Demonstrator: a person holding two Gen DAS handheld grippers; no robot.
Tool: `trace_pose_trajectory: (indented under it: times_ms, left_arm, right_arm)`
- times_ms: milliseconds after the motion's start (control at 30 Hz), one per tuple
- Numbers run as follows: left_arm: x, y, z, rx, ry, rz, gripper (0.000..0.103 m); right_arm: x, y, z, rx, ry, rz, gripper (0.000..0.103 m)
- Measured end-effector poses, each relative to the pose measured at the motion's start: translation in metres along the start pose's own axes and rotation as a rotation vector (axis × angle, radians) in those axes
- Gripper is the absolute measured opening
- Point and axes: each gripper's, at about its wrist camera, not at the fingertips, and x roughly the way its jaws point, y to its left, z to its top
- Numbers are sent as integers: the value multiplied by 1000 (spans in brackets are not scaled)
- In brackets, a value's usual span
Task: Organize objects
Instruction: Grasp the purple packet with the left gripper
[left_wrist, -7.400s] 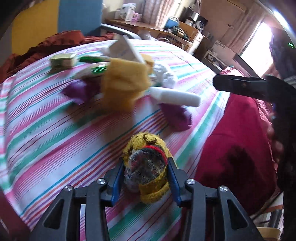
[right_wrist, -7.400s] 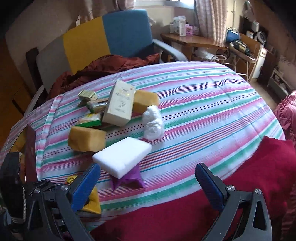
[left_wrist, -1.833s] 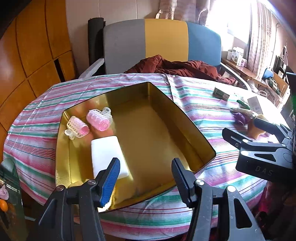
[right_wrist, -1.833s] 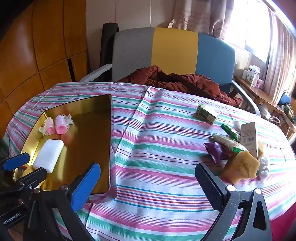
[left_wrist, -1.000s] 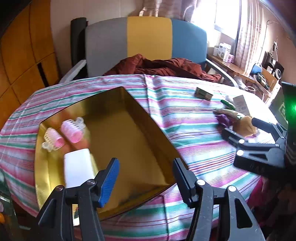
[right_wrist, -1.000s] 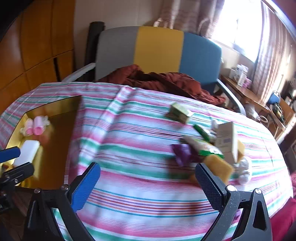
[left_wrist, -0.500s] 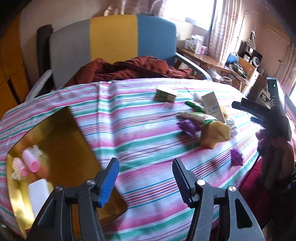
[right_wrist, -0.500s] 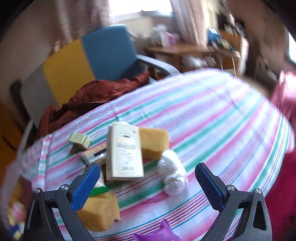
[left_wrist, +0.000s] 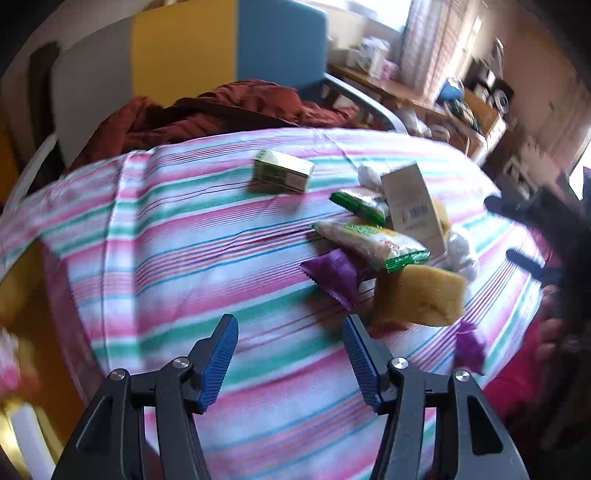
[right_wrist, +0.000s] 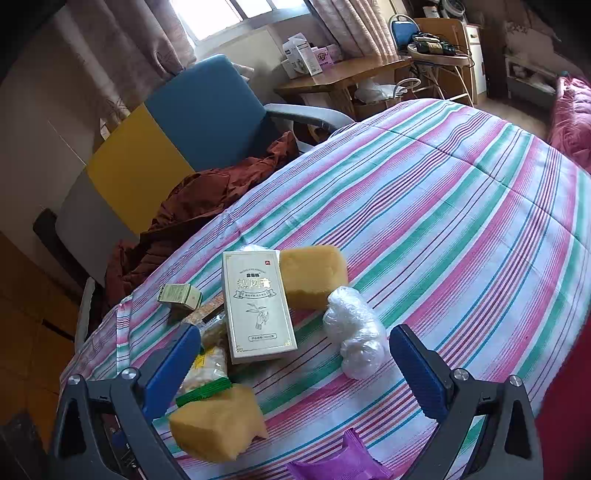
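Note:
A heap of small items lies on the striped tablecloth (left_wrist: 184, 236). In the left wrist view I see a green carton (left_wrist: 282, 172), a cream box (left_wrist: 412, 208), a long snack packet (left_wrist: 369, 242), a purple sachet (left_wrist: 338, 275) and a yellow sponge (left_wrist: 419, 297). My left gripper (left_wrist: 290, 352) is open and empty, just short of the purple sachet. My right gripper (right_wrist: 291, 363) is open over the heap, its jaws either side of the cream box (right_wrist: 256, 304) and a white plastic bundle (right_wrist: 356, 341). Two yellow sponges (right_wrist: 312, 275) (right_wrist: 218, 422) flank the box.
A grey, yellow and blue chair (right_wrist: 166, 147) with a rust-red cloth (right_wrist: 207, 199) stands behind the table. The gold tray's edge (left_wrist: 22, 280) shows at far left. A wooden side table (right_wrist: 343, 75) with boxes stands by the window. Red fabric (right_wrist: 569, 402) lies at the table's near edge.
My left gripper has swung right, away from the gold tray and closer to the heap. The right gripper has dropped nearer to the cream box and white bundle.

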Motion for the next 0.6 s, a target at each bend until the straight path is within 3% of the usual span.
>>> trace_pose_trajectory:
  times_ms: [67,267,467,600]
  left_arm:
    - [10,-5,4,44,10,8,59]
    - [40,-37,15,301,2,67,61]
    - [62,-50,25,389,28,31,61]
    - [80,-47,34,360,52,1,60]
  right_arm:
    - [0,1,-1,-11,7,14,103]
    - [3,8,-5,-56,27,32,103]
    - [6,12,-7,-80,36,33,103]
    - [8,12,-6,-94,42,23,103]
